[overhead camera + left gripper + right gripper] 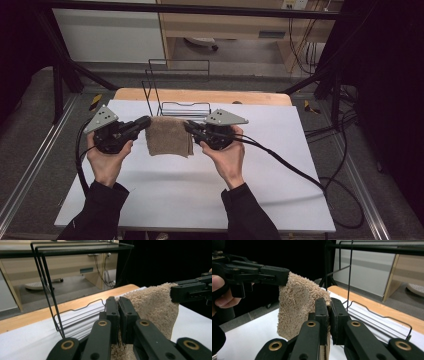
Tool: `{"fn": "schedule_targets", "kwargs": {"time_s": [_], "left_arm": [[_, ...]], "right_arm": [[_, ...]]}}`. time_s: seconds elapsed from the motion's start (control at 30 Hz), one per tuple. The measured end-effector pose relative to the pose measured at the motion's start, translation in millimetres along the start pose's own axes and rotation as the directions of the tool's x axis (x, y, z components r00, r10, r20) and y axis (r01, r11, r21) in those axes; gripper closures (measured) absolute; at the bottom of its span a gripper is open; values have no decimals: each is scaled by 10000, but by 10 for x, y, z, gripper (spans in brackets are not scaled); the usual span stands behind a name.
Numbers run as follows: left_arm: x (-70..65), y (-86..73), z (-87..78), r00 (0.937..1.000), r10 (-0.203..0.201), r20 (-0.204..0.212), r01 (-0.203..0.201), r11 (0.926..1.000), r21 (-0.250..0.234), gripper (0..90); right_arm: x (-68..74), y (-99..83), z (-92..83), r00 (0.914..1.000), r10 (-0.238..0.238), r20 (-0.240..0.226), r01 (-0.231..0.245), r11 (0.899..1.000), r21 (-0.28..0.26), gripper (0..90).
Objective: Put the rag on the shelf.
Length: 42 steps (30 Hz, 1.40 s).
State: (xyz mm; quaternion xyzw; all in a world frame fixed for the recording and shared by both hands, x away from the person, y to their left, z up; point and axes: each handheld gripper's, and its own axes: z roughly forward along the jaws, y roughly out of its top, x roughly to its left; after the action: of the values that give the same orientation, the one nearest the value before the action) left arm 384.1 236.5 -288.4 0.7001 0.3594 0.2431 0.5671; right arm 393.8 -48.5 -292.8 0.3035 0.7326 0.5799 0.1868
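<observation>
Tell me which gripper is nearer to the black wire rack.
Left, narrowly. The left gripper holds the folded brown terry towel beside the black wire rack's front left leg; the right gripper stands farther forward.

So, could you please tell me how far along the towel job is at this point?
Done: the left gripper and right gripper are each shut on an upper corner of the brown towel, which hangs folded between them above the table. In hand: holding it up. Left, probably: getting it onto the wire rack behind, which carries nothing so far.

Brown towel (169,136) held taut between left gripper (142,124) and right gripper (191,127), jaws clamped on upper corners, above white table (200,195); wire rack (177,90) behind.
</observation>
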Motion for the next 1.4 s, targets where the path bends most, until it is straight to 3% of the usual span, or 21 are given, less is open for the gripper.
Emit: {"fn": "schedule_targets", "kwargs": {"time_s": [0.7,1.4], "left_arm": [[23,309,81,9998,95,-196,-115,9947,-1019,866],[108,569,203,9996,89,-249,-129,9859,-1667,866]], "right_arm": [[-98,318,-39,9988,-309,384,344,9949,-952,855],[-209,620,1,9959,-555,717,656,9869,-1477,855]]}}
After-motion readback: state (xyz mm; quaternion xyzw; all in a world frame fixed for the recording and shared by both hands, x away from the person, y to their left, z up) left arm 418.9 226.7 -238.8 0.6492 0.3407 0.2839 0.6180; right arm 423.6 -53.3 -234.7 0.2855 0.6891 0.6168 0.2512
